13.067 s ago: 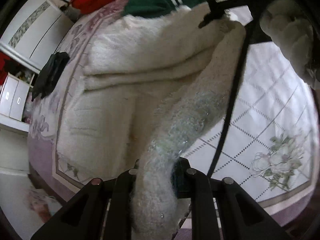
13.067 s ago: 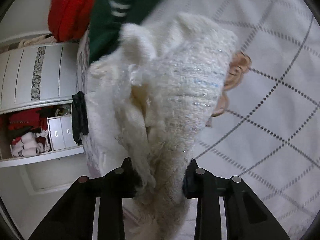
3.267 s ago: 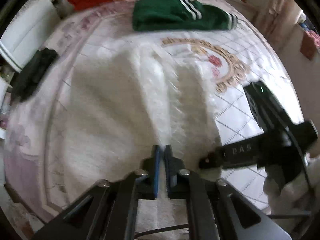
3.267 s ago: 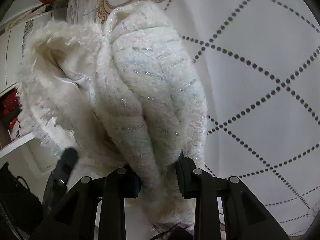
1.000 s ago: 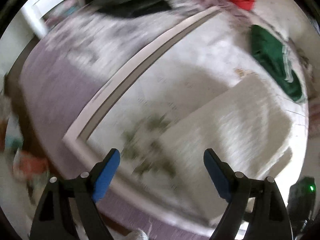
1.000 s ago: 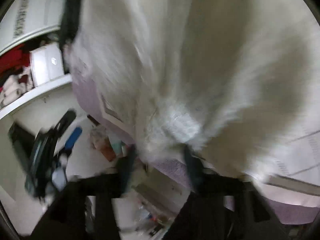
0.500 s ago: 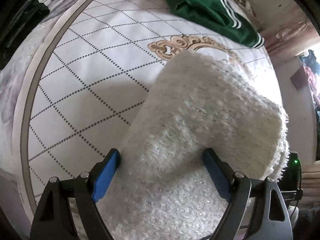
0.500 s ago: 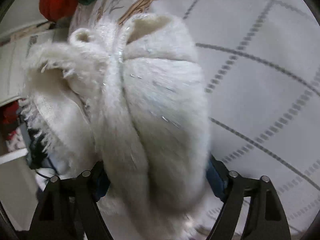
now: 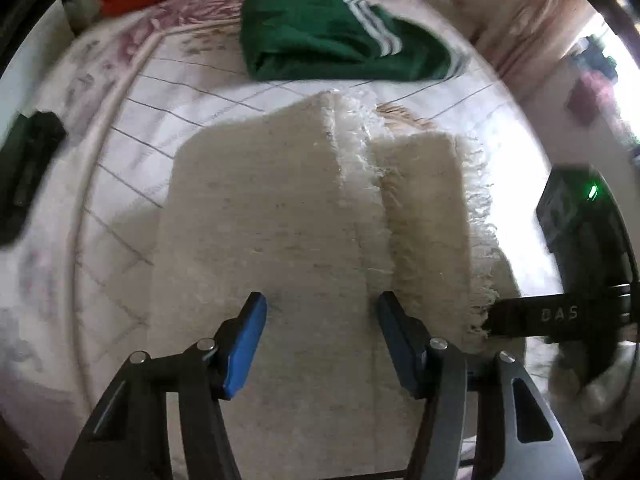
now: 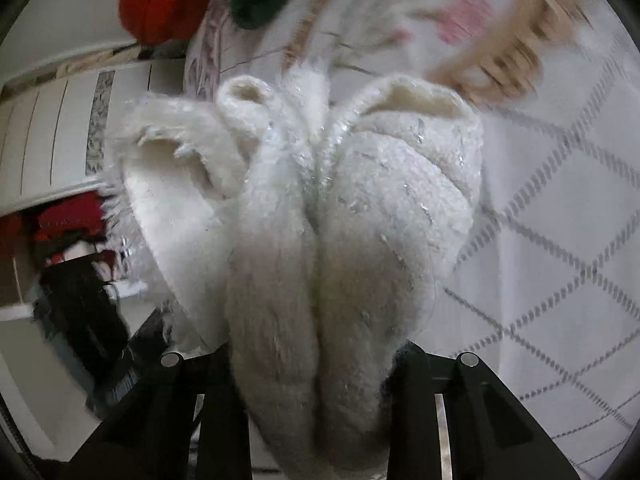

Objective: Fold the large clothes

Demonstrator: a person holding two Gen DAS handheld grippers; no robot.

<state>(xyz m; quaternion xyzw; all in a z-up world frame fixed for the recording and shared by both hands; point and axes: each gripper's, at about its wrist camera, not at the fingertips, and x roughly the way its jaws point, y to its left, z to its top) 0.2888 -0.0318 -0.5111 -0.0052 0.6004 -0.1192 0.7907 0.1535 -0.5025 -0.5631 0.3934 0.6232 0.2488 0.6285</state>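
While closing, right gripper (image 10: 316, 364) tilted downward

Daylight pours in from the window (image 9: 616, 52) at the upper right of my left view and burns that corner out to white glare. The bedspread (image 9: 132, 128) is softly lit, with a faint grey shadow beside the cream garment (image 9: 280, 208). Both views bulge and darken to black at the round rim. Motion blur smears the green clothing (image 9: 332, 44) and the quilted lines. In my right view the floral pattern (image 10: 460, 12) is streaked, while the fluffy pile stays fairly sharp.
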